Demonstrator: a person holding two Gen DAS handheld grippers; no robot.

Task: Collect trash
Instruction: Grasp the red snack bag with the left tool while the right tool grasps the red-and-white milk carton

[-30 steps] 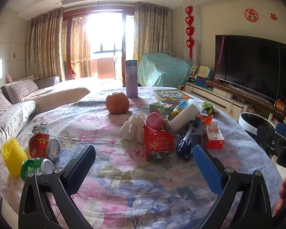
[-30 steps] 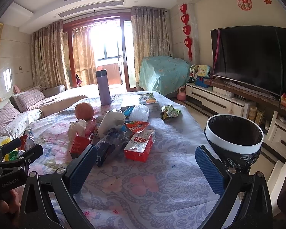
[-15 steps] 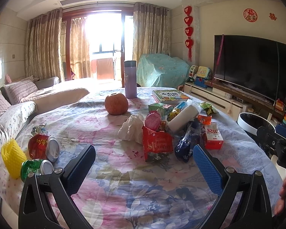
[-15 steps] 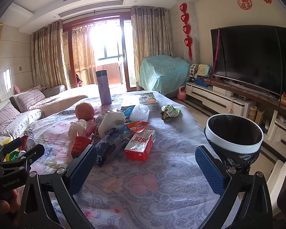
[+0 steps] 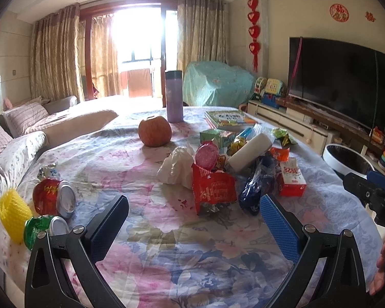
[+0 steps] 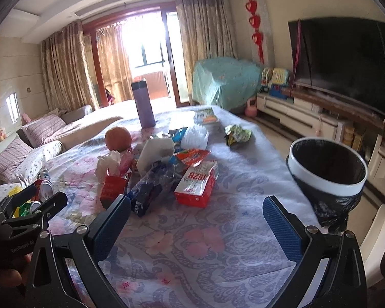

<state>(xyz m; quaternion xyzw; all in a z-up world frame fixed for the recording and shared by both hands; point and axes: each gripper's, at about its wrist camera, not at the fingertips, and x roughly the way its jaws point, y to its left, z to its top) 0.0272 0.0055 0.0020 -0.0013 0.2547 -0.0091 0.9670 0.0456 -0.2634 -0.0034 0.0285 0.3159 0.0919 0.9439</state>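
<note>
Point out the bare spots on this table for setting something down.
Bare cloth lies between the red-and-white box and the bin, and between the cans and the crumpled tissue. The middle, around the red wrapper, is crowded.

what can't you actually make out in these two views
- Trash bin: inside all dark liner, contents unreadable; left wrist view cuts it behind the right tool.
- Green can: label partly hidden by the left tool finger.
- Blue wrapper: print too crumpled.
- Book: cover too small.
</note>
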